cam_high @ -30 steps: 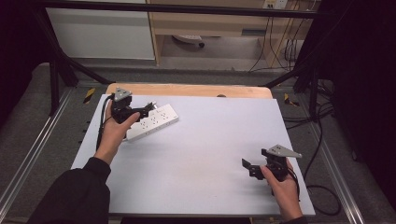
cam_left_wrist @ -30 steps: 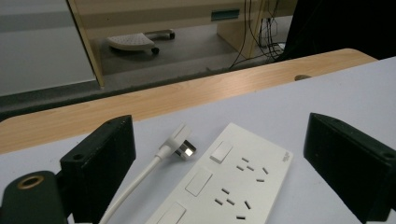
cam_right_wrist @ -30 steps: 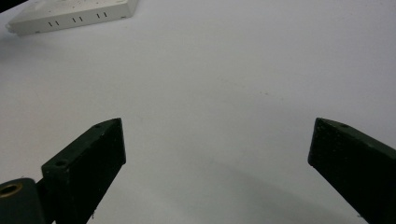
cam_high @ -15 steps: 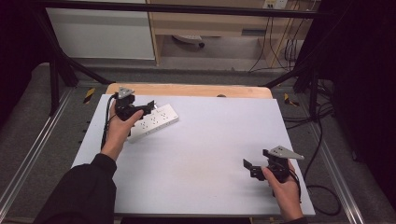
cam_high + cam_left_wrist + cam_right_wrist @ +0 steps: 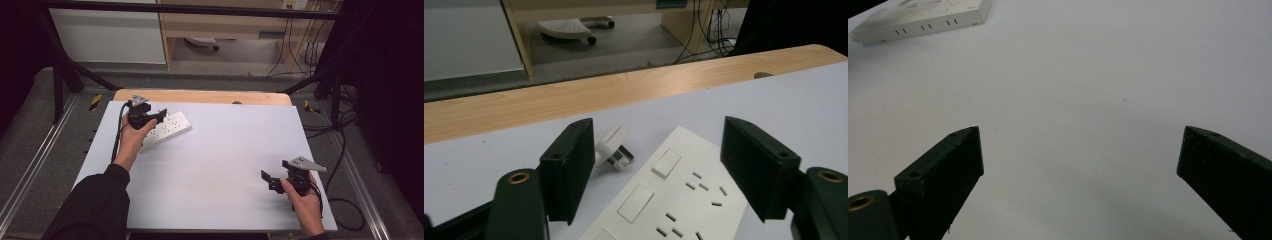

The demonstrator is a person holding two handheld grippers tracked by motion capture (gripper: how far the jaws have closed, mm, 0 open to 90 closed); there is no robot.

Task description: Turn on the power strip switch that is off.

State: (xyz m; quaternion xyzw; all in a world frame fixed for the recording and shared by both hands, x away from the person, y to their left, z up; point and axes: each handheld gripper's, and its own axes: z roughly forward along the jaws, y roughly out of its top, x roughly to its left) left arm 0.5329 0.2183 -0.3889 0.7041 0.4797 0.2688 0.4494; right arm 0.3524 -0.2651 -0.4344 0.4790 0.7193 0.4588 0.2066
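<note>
White plastic power strip (image 5: 165, 130), flat on the pale grey table top (image 5: 215, 165) at its far left, near the light wooden edge strip (image 5: 200, 96). Straddled at its far end by the left gripper (image 5: 150, 118): jaws spread on either side, just been closing, pads not yet pressing on the casing. Small white plug adapter (image 5: 614, 147) just beside the strip's far corner, close behind the near jaw in the left gripper view.

Best done by centring the strip's width between the pads, keeping the adapter outside the jaw, then closing squarely on the 2 long sides and not on a rocker switch (image 5: 666, 163).

Right gripper (image 5: 272, 179) low at the table's near right, well apart, jaws wide, nothing between them.

Hard to tell: whether adapter and strip touch. Strip's near end cut off in the left gripper view, partly covered by the left hand (image 5: 131, 142) from above; any cable on it not made out.
</note>
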